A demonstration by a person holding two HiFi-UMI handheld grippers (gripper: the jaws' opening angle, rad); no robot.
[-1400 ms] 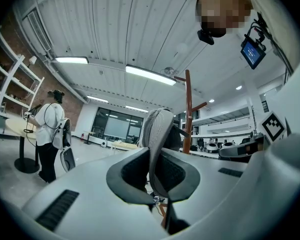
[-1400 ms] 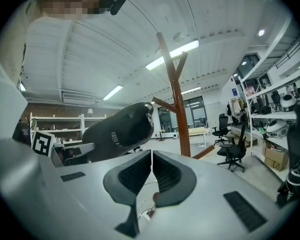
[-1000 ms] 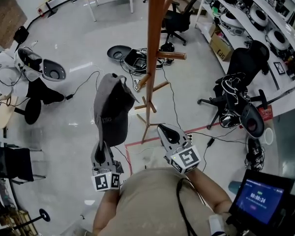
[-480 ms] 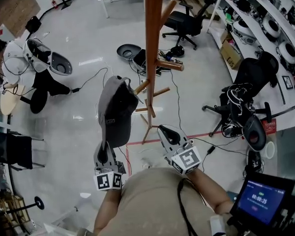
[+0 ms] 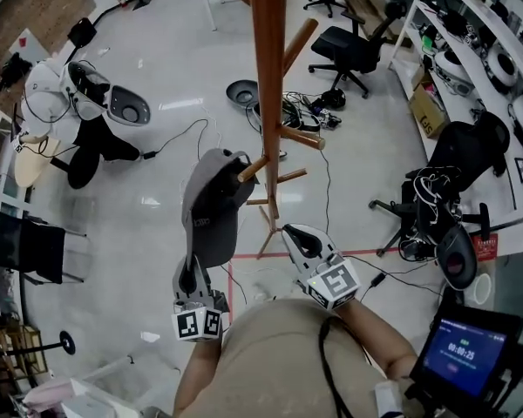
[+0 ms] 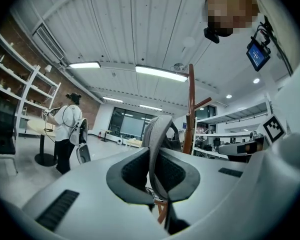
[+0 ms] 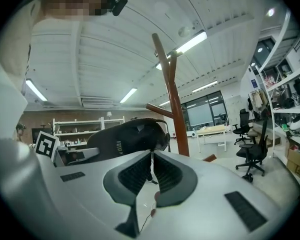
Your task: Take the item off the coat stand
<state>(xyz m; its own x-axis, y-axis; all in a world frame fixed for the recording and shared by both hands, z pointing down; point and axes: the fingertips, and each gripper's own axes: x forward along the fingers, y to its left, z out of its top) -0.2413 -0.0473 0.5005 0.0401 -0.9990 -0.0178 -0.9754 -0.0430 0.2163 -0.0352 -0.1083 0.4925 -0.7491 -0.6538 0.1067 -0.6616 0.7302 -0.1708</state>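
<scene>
- The grey cap [image 5: 211, 220] now lies against the coat stand [image 5: 268, 103]. A second ago it hung just left of the stand, clear of the pole.
- A low peg [image 5: 254, 167] now crosses the top of the cap's crown in the head view. Earlier its tip stood just beside the cap. I cannot tell whether the peg bears on the cloth or only overlaps it.
- My left gripper [image 5: 192, 273] keeps its hold. The pads are closed hard on the cap's brim, near me, and the crown stands up beyond them.
- In the left gripper view the brim [image 6: 157, 134] runs straight between the left gripper's [image 6: 152, 176] pads, with the stand's pole [image 6: 191, 109] behind and to the right.
- My right gripper [image 5: 298, 238] sits where it did, just right of the stand's foot. Its pads are together with only a slit between them and hold nothing.
- From the right gripper [image 7: 151, 176] view the cap [image 7: 125, 139] lies to the left, next to the pole [image 7: 172, 104].
- The whole head view has shifted: the stand now rises nearer the middle of the picture.
- A cardboard box [image 5: 427, 116] stands under the shelves at far right. I cannot see into it.
</scene>
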